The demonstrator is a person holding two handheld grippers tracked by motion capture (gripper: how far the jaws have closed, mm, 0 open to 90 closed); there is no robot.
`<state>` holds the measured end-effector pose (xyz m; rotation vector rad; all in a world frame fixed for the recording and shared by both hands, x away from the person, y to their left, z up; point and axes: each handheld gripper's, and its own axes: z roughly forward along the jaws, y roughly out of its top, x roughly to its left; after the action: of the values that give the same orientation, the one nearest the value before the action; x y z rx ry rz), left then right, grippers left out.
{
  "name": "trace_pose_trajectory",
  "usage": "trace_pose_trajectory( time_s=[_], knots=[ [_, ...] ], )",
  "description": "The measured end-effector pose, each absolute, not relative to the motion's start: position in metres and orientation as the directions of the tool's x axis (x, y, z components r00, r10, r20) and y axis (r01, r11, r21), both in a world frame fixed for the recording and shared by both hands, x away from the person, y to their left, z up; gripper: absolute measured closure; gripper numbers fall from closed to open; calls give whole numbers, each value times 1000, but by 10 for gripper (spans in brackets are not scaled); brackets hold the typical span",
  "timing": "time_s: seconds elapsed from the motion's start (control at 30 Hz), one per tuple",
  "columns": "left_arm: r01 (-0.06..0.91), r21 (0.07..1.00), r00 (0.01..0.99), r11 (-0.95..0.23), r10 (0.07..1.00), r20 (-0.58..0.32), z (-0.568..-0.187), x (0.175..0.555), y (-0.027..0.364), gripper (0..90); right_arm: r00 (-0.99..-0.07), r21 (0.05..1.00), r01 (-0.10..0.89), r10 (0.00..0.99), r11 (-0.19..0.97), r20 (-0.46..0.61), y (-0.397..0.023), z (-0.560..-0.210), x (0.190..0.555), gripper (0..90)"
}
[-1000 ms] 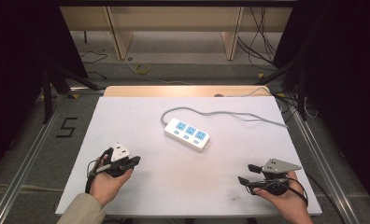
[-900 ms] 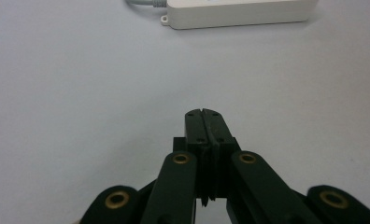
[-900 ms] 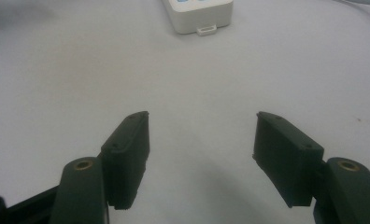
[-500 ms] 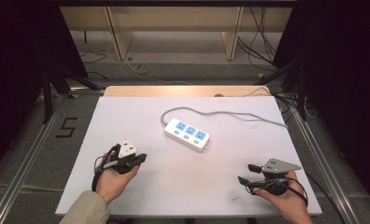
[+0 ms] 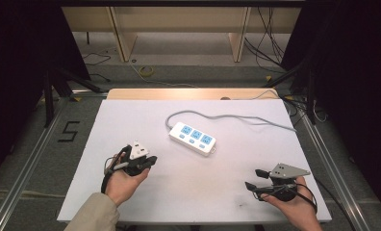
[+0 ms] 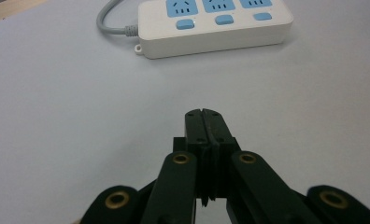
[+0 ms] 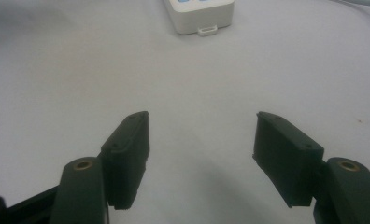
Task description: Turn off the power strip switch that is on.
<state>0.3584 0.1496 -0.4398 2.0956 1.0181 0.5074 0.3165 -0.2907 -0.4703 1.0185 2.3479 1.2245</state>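
High view: left hand [image 5: 123, 180] comes in from bottom left w/ a tan sleeve [image 5: 95, 216], palm up, holding the left gripper [image 5: 149, 161] low over the white table [image 5: 107, 125]. It points toward the power strip [image 5: 192, 138], which lies flat near the table's middle, well apart from both grippers. Its grey cord [image 5: 236, 117] runs off to the right. Right hand [image 5: 294, 202] sits at bottom right; right gripper [image 5: 253, 179] points left.

Left gripper view: left gripper [image 6: 204, 114] is clenched tight, nothing in it. Power strip [image 6: 216, 25] lies ahead, blue sockets up.

Right gripper view: right gripper [image 7: 202, 135] is spread wide, holding nothing. Power strip [image 7: 199, 14] end is farther up.
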Motion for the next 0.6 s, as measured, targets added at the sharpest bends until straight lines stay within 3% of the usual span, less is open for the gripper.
trace_pose_trajectory(
  time_s=[0.6],
  knots=[
    [508,751,615,-421,788,25,-438,368,143,899,-705,804,450,708,390,51,-290,-471,317,368]
  ],
)
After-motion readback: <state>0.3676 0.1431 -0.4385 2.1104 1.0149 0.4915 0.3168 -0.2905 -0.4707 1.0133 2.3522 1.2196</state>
